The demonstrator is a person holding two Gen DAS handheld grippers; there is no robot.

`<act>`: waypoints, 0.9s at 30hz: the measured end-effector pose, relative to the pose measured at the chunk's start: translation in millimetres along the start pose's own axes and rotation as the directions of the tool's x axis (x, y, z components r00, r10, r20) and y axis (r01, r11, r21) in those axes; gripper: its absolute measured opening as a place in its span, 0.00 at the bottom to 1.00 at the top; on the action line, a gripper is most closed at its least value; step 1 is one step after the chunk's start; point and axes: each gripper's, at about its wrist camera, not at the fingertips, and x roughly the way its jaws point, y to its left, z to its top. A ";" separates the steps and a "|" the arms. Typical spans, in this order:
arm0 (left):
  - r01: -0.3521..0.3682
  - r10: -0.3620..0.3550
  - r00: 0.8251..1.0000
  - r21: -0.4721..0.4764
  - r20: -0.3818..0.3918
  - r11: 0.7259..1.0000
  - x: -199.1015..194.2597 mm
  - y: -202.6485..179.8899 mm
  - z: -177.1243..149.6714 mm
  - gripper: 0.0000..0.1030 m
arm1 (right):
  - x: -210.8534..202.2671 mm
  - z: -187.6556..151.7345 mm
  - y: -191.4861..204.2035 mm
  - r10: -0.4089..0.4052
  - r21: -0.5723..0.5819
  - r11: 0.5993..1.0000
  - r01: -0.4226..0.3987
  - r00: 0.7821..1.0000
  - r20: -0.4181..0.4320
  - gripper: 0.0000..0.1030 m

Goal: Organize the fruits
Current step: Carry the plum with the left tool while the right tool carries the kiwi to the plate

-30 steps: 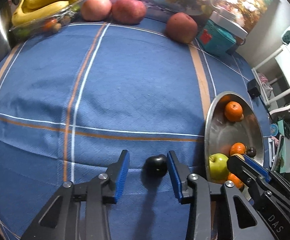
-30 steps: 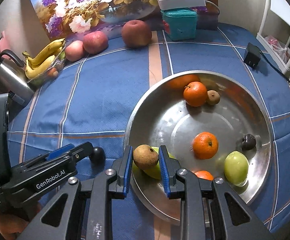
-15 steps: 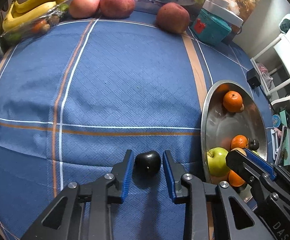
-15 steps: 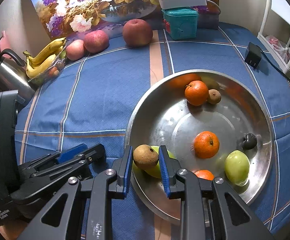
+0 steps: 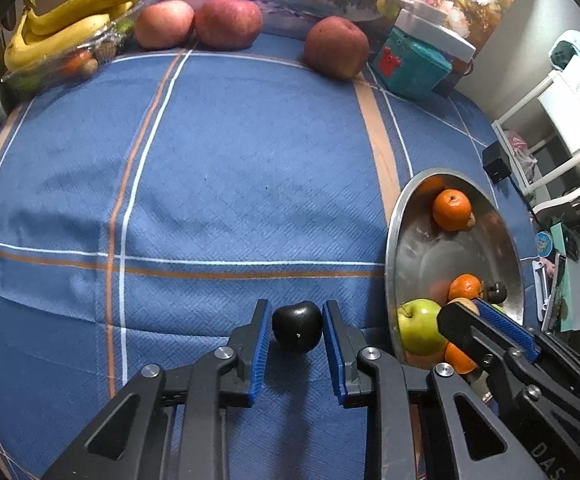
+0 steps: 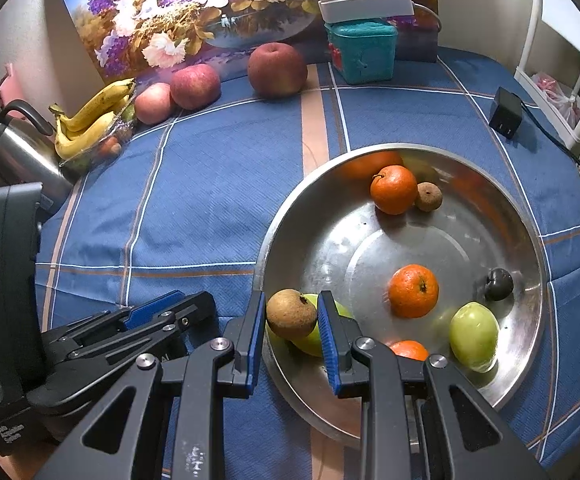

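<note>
Left wrist view: a small dark fruit [image 5: 297,326] sits on the blue checked cloth [image 5: 230,168] of the desk, just left of the steel bowl [image 5: 393,240], and the left tool [image 5: 294,330] is pinching it, both blue pads against its sides. In the right wrist view the right tool [image 6: 291,316] grips a brown round fruit [image 6: 291,313] over the bowl's near-left rim, with a green apple [image 6: 313,340] lying right behind and under it. Inside the bowl lie an orange [image 6: 413,290] near the middle, another orange [image 6: 393,189] at the far side touching a small brown fruit [image 6: 428,197], a pale green fruit [image 6: 473,336] at the near right, a small dark fruit [image 6: 498,284] by the right wall, and part of a third orange [image 6: 409,350] behind the right tool. Along the far edge of the desk stand three red apples [image 6: 277,69], a bunch of bananas [image 6: 90,120] on a clear tray, a teal box [image 6: 361,54] and a steel kettle [image 6: 18,148]. A black charger [image 6: 505,112] lies on the cloth beyond the bowl.
</note>
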 end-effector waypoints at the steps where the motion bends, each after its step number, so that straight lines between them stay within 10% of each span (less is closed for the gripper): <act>1: 0.002 -0.002 1.000 0.002 0.005 1.000 -2.0 -0.5 0.4 0.27 | -0.3 0.1 0.0 0.001 0.000 1.000 -0.001 1.000 0.000 0.26; 27: 0.071 -0.107 0.984 0.236 0.144 0.969 -30.0 -70.2 3.8 0.27 | -17.2 -5.2 -74.3 -0.125 0.212 0.971 0.110 0.990 0.060 0.27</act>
